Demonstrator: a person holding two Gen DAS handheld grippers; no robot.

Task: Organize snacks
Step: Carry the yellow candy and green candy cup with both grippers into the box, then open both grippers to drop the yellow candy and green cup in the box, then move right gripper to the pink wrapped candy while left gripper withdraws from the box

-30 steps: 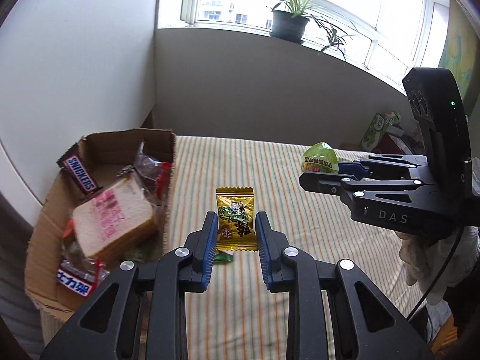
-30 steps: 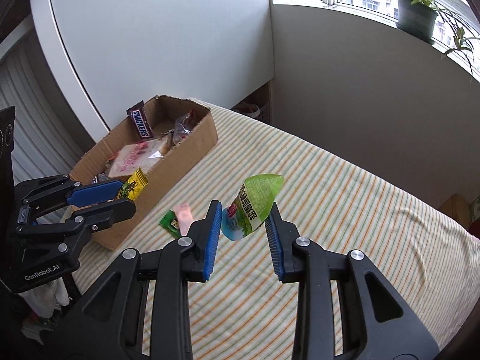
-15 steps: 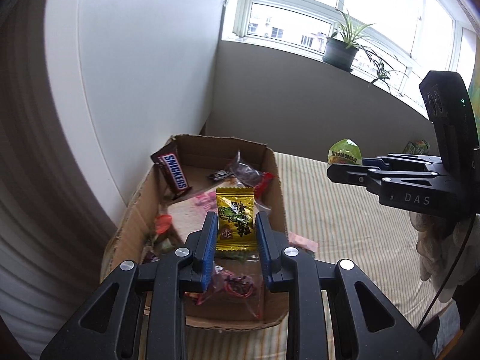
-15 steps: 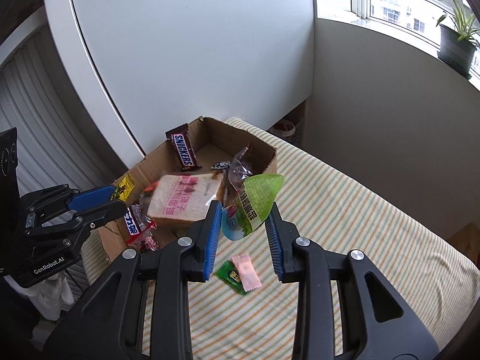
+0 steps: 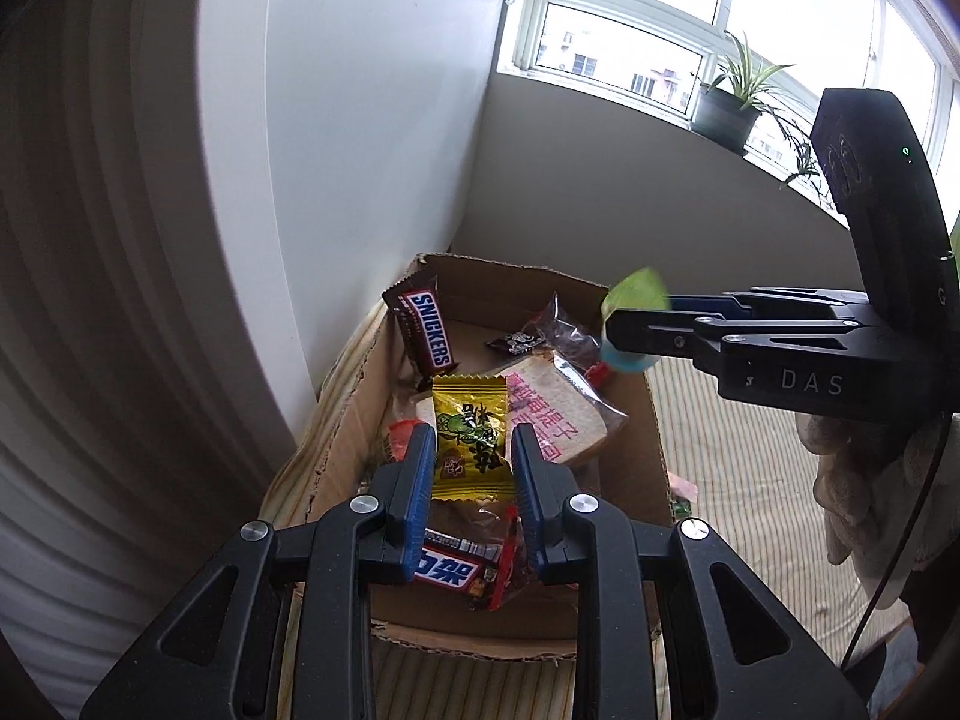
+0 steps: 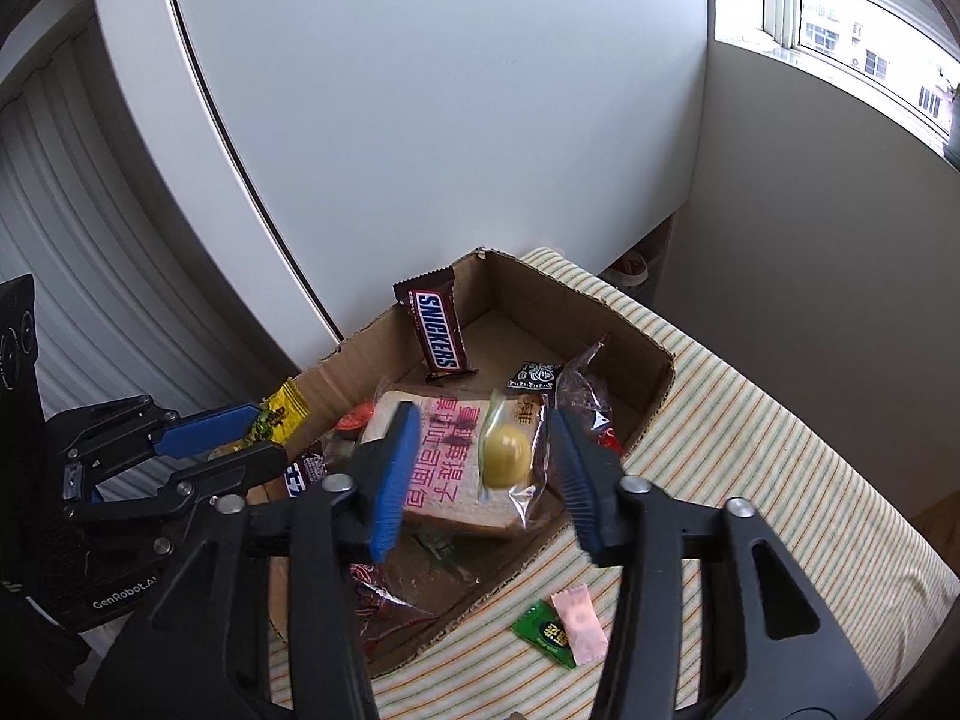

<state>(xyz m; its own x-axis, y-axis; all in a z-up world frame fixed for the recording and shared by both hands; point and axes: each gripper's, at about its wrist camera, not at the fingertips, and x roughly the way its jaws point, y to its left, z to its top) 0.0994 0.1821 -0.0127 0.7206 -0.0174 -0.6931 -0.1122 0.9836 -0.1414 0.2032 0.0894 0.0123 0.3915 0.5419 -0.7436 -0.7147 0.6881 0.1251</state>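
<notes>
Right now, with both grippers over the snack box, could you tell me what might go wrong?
The right gripper has just opened; the jelly cup, loose between its jaws, could bounce off the bread pack and out of the cardboard box. The left gripper, shut on the yellow packet, hangs near the box's front edge, so a careless release might miss.

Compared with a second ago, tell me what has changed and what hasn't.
Both grippers have swung from over the striped cloth to above the cardboard box. The right gripper has just been opening: its jaws now stand wide, and the green jelly cup hangs loose between them, blurred, apparently dropping into the box. Unchanged: the left gripper clamps the yellow candy packet, and the green and pink sweets lie on the cloth.
</notes>
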